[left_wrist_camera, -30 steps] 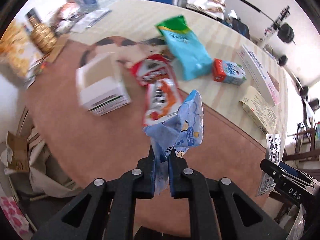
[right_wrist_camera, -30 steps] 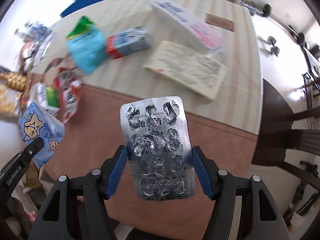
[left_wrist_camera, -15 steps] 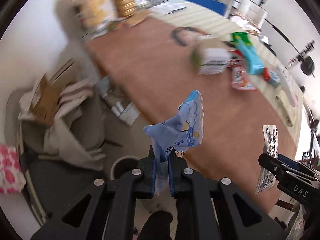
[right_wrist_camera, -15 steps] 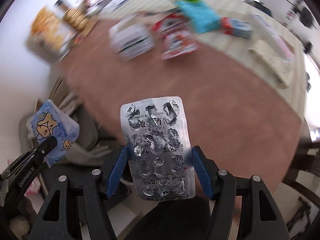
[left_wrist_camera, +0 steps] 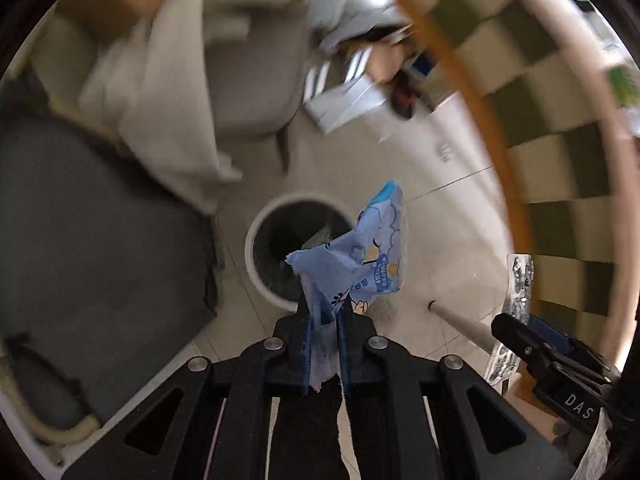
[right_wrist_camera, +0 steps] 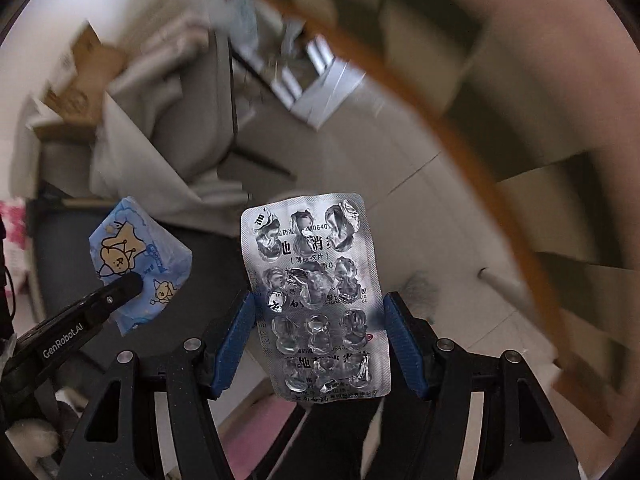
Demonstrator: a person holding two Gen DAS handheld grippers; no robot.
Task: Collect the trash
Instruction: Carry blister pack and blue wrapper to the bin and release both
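Jaws of the left gripper (left_wrist_camera: 325, 354) are all but closed, pinching the lower edge of a crumpled blue wrapper (left_wrist_camera: 360, 262). Jaws of the right gripper (right_wrist_camera: 318, 340) stand partly open, clamped on the two long edges of a spent blister pack (right_wrist_camera: 314, 298).

Wrapper: thin printed film, soft and very light, creased into a loose fan; it will flutter rather than drop cleanly. It hangs directly over the round white-rimmed waste bin (left_wrist_camera: 256, 276) on the tiled floor (left_wrist_camera: 448, 216).

Blister pack: silvery foil over clear plastic pockets, punched out and torn; flat, springy, light, slippery on its faces, so the edge hold suits it. It is held above the floor, right of the wrapper; the bin lies mostly hidden behind it in the right wrist view.
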